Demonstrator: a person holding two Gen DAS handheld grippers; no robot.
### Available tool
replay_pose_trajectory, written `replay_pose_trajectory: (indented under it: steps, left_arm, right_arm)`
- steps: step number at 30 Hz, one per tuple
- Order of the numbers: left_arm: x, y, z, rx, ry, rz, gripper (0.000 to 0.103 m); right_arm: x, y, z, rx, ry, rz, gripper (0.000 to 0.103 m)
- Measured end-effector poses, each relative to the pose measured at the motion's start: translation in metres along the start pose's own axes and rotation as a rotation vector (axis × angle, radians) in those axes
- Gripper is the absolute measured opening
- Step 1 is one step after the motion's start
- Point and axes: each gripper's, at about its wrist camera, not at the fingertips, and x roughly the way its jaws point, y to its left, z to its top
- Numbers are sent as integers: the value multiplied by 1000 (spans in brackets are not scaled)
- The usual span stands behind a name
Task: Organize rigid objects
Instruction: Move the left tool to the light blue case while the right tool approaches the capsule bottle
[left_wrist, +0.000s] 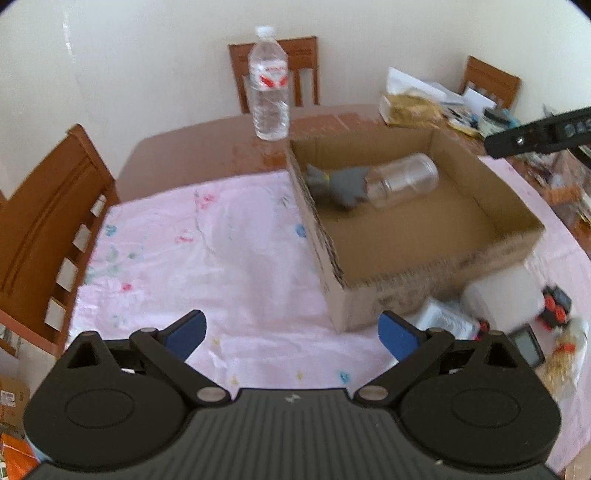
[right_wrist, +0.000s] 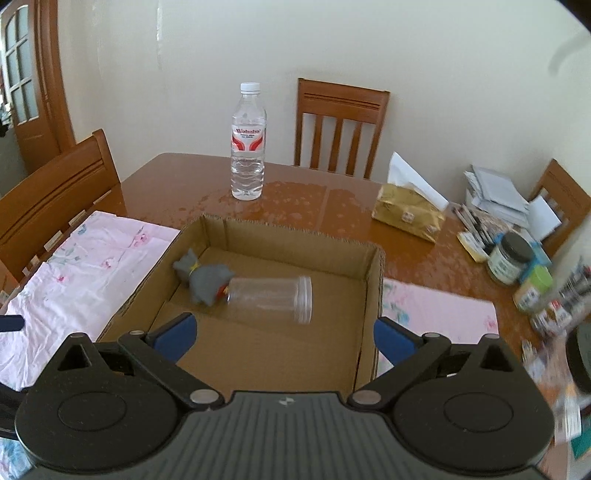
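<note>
A cardboard box stands open on the table. Inside it a clear plastic jar lies on its side, touching a grey cat figure. A water bottle stands upright on the bare wood beyond the box. My left gripper is open and empty over the pink cloth, left of the box. My right gripper is open and empty above the box's near edge; its body shows at the right edge of the left wrist view.
Wooden chairs stand around the table. A tissue pack, papers and jars crowd the right side. A white container and small toys lie near the box's front right corner.
</note>
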Motion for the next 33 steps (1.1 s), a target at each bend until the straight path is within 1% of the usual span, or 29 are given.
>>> replay_pose_trajectory:
  steps: [6, 10, 13, 16, 18, 22, 27, 33]
  left_arm:
    - [11, -12, -28, 38, 62, -66, 99]
    - [27, -15, -42, 34, 102, -81, 99]
    - [36, -18, -47, 48, 125, -106, 99]
    - [40, -21, -54, 64, 130, -85, 99]
    - [40, -18, -58, 56, 138, -83, 99]
    - [37, -8, -66, 29, 156, -84, 99]
    - [31, 7, -76, 7, 161, -63, 99]
    - [27, 24, -82, -17, 166, -21, 101]
  right_arm:
    - [-24, 6, -40, 83, 23, -47, 103]
    - [-32, 12, -66, 119, 64, -91, 103]
    - [-33, 16, -79, 139, 90, -95, 103]
    - [-32, 20, -90, 144, 119, -115, 103]
    - [-33, 22, -97, 136, 134, -123, 103]
    - [-35, 22, -106, 131, 156, -141, 103]
    - [-32, 18, -120, 166, 191, -144, 103]
    - [-30, 17, -134, 148, 226, -150, 103]
